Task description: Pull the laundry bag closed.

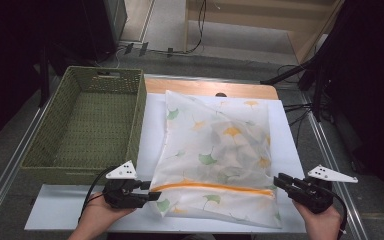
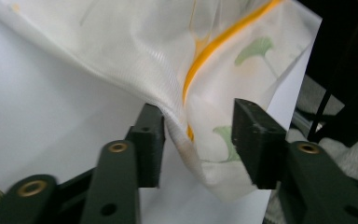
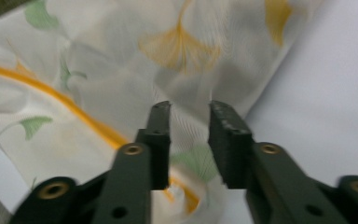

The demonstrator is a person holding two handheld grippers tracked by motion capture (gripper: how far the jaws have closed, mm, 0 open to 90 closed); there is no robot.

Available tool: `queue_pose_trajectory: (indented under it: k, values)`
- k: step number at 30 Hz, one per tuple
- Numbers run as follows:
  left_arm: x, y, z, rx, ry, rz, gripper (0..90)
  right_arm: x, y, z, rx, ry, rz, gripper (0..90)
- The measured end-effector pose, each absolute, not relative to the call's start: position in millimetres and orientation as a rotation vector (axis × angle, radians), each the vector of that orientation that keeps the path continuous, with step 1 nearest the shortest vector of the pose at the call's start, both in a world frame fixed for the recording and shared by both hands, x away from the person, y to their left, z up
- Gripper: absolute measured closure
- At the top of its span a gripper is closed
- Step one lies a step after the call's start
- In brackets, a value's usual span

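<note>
- Nearest the camera are my two hands at the bottom edge of the high view, each with a gripper aimed inward at the mesh bag (image 1: pixel 215 155) that lies between them on the white sheet (image 1: pixel 60 210).
- Left gripper (image 1: pixel 152 192): its jaws stand apart, released. In the left gripper view the bag's near corner (image 2: pixel 205 154) sits between them with a visible gap to one pad (image 2: pixel 254 140); the fabric brushes or nearly brushes the other pad, and I cannot tell which.
- Right gripper (image 1: pixel 278 181): also released. In the right gripper view the fabric (image 3: pixel 191 140) shows through the gap between the jaws, and neither pad presses on it.
- The bag is white, printed with green and yellow leaves, and has something pale folded inside. Its orange zip line (image 1: pixel 212 187) runs straight across from one gripper to the other, along the end nearest me.
- That is the relation that counts: the zip end spans the line between my tongs, while the bag's long axis runs away from me toward the table's far edge.
- The woven green basket (image 1: pixel 45 150) stands to the left, just beside the bag, so my left hand is the nearer one to it.
- I judge that any lift toward the basket needs both corners pinched again first, then carried leftward together so the bag does not sag or twist.
</note>
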State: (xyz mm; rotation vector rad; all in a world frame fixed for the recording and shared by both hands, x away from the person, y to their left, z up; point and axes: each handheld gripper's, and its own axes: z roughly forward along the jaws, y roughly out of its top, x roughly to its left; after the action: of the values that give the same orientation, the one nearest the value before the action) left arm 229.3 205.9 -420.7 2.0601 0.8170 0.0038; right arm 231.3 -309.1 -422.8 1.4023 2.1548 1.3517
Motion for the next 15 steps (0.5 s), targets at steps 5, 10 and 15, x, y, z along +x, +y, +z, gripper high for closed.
queue_pose_trajectory:
  k: [5,10,15]
  values:
    - [224.0,208.7,-412.5,2.046,0.769,0.068,42.3,233.5,-307.1,-426.9,1.278,2.137,1.398,52.9]
    - [218.6,214.2,-403.5,2.011,0.739,0.088,39.1,236.2,-303.0,-429.9,1.228,2.144,1.417,48.3]
    - [219.3,215.5,-405.1,2.019,0.729,0.084,38.4,237.2,-301.4,-431.2,1.207,2.15,1.446,45.6]
